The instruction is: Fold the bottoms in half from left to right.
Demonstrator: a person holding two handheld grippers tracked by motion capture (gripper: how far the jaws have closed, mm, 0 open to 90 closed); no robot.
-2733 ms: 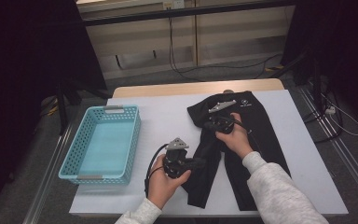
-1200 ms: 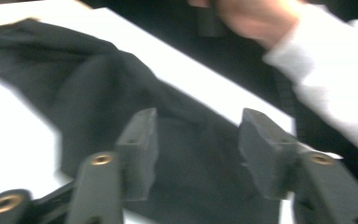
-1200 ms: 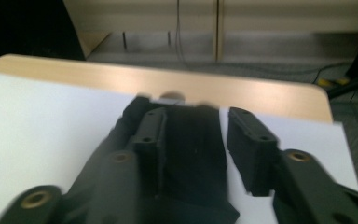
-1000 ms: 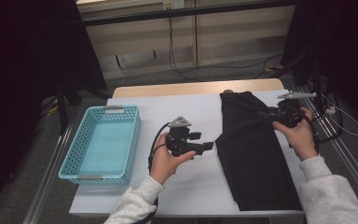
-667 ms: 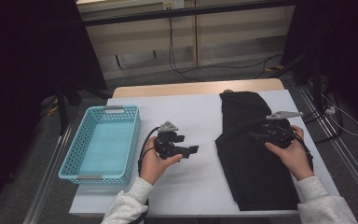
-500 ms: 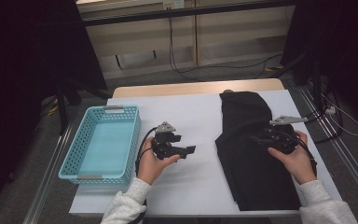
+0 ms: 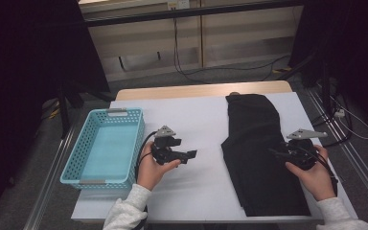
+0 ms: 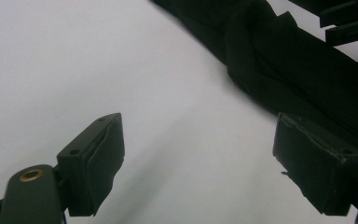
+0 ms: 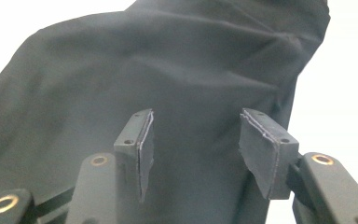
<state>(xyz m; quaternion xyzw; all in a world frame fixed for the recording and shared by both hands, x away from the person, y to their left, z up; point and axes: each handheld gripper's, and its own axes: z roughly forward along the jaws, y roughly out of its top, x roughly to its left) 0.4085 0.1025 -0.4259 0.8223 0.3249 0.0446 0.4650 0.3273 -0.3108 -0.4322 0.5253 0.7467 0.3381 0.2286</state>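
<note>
We see the folded black fabric garment (image 7: 261, 158) lying lengthwise on the table's right half. Our right gripper (image 7: 279, 154) hovers half-open above it, having just narrowed; our left gripper (image 7: 190, 155), wide and empty, has just been opening over bare white tabletop (image 7: 196, 124), ready for the next fold.

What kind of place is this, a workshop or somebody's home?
Probably a lab recording bench: a white-covered table ringed by dark curtains, loose cables on the floor, and a hand-held gripper in each hand.

blue basket (image 7: 106, 148): table's left | white table cover (image 7: 196, 120) | floor cables (image 7: 230, 72)
</note>
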